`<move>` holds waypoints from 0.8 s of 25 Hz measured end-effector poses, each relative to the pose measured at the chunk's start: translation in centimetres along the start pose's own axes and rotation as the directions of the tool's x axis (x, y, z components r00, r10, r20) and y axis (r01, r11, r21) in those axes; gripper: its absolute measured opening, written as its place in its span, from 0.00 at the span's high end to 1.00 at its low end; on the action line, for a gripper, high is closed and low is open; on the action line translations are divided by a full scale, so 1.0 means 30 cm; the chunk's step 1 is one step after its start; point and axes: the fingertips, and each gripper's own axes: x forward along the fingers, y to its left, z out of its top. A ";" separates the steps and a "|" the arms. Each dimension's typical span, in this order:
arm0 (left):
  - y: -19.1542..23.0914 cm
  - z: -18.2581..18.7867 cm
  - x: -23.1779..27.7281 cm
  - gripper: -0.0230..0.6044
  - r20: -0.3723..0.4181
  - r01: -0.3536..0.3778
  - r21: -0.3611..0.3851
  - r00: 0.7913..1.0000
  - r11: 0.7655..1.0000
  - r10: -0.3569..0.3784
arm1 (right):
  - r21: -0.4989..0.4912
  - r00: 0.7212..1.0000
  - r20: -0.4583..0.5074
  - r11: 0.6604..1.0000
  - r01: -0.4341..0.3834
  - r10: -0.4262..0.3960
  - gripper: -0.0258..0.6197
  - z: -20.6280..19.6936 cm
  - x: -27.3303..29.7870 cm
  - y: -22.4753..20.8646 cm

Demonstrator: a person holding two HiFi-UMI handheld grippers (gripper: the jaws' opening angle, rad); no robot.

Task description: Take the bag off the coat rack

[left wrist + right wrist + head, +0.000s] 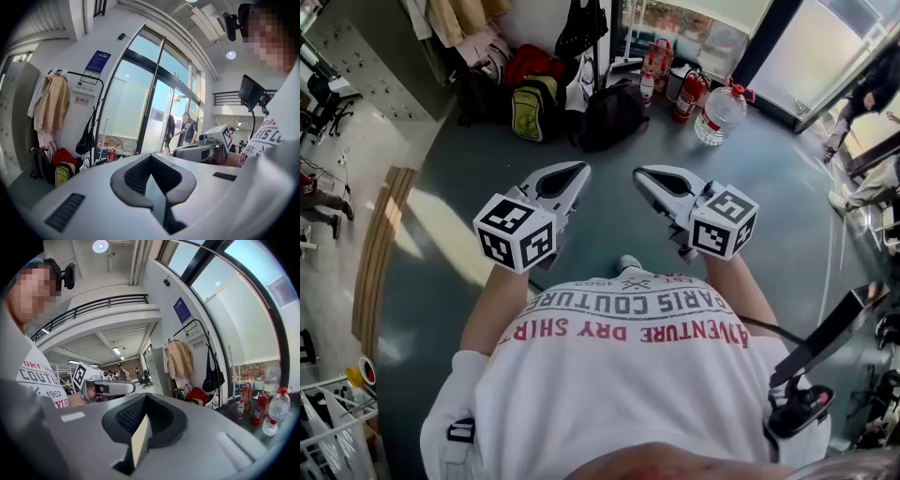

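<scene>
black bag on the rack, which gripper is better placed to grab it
Left, marginally. In the head view the black bag hangs almost straight ahead of the left gripper; the right gripper sits further to the side. Both are shut, empty and far off.

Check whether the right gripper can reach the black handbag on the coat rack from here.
Probably not yet: the black handbag hangs far beyond the right gripper, across the grey floor. Nothing seems to block the way; step closer.
</scene>
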 end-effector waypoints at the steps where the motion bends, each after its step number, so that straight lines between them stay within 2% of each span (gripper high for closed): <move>1: 0.004 -0.003 -0.001 0.96 0.000 0.001 -0.002 1.000 1.000 -0.001 | -0.002 1.000 -0.001 1.000 0.001 -0.001 0.96 -0.001 0.004 0.001; 10: 0.075 0.024 -0.033 0.96 0.005 -0.013 0.007 1.000 1.000 0.013 | -0.037 1.000 -0.013 0.999 0.018 -0.019 0.96 0.050 0.077 -0.015; 13: 0.125 0.035 -0.028 0.96 0.013 -0.022 -0.013 1.000 1.000 0.023 | -0.051 0.999 -0.036 0.999 0.015 -0.017 0.96 0.060 0.113 -0.035; 16: 0.175 0.040 0.021 0.96 0.017 -0.023 -0.035 1.000 0.999 0.024 | -0.053 0.998 -0.056 0.999 0.008 -0.011 0.96 0.066 0.142 -0.094; 20: 0.269 0.047 0.158 0.96 -0.004 -0.029 -0.049 1.000 0.998 0.029 | -0.028 0.998 -0.055 1.000 0.003 -0.005 0.96 0.087 0.191 -0.253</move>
